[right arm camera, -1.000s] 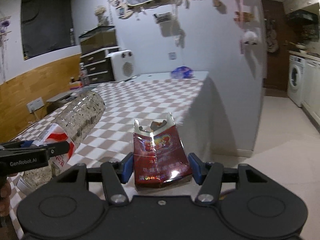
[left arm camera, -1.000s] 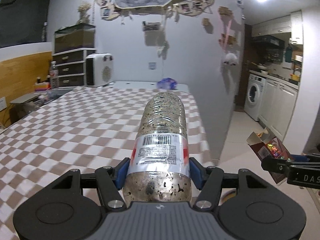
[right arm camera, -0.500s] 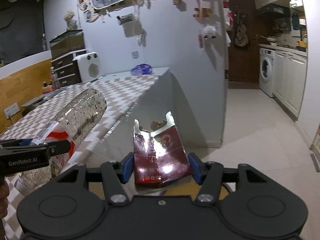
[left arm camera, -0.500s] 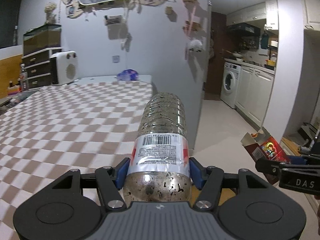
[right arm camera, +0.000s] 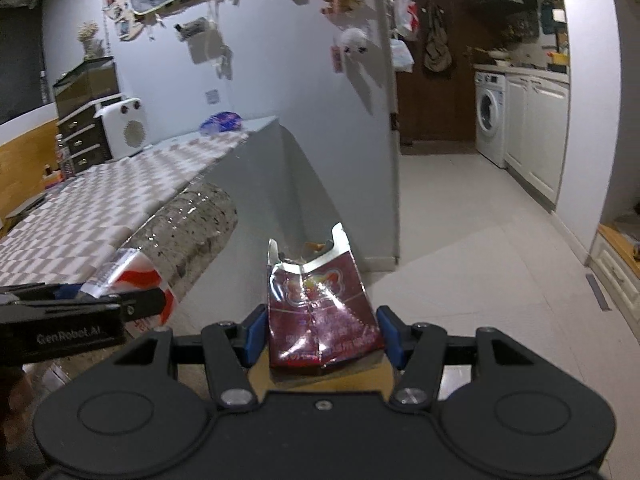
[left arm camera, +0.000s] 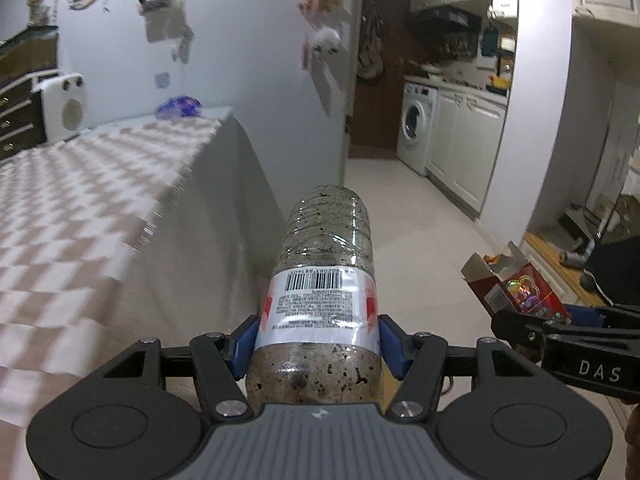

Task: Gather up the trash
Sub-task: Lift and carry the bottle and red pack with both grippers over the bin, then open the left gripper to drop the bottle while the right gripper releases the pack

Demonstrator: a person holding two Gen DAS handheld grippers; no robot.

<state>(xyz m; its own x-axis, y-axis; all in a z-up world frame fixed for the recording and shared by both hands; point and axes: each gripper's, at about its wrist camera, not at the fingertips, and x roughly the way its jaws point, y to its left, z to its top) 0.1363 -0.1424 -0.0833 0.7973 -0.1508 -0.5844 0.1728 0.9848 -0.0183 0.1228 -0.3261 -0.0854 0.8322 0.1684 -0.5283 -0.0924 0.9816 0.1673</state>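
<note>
My left gripper [left arm camera: 318, 340] is shut on a dirty clear plastic bottle [left arm camera: 324, 280] with a white and red label, held level and pointing forward over the floor beside the table. The bottle also shows at the left of the right wrist view [right arm camera: 176, 248]. My right gripper [right arm camera: 318, 332] is shut on a crushed dark red carton [right arm camera: 320, 312] with a torn open top. The carton also shows at the right of the left wrist view [left arm camera: 516, 284]. Both grippers are side by side in the air.
A table with a checkered cloth [left arm camera: 80, 208] lies to the left, with a blue wrapper [left arm camera: 178, 106] at its far end. A grey wall corner [right arm camera: 384, 120] stands ahead. A washing machine [left arm camera: 414, 136] and white cabinets [left arm camera: 468, 148] line the tiled floor [right arm camera: 460, 240] to the right.
Both grippers have swung right, away from over the table toward the floor and kitchen, still holding the bottle and the carton.
</note>
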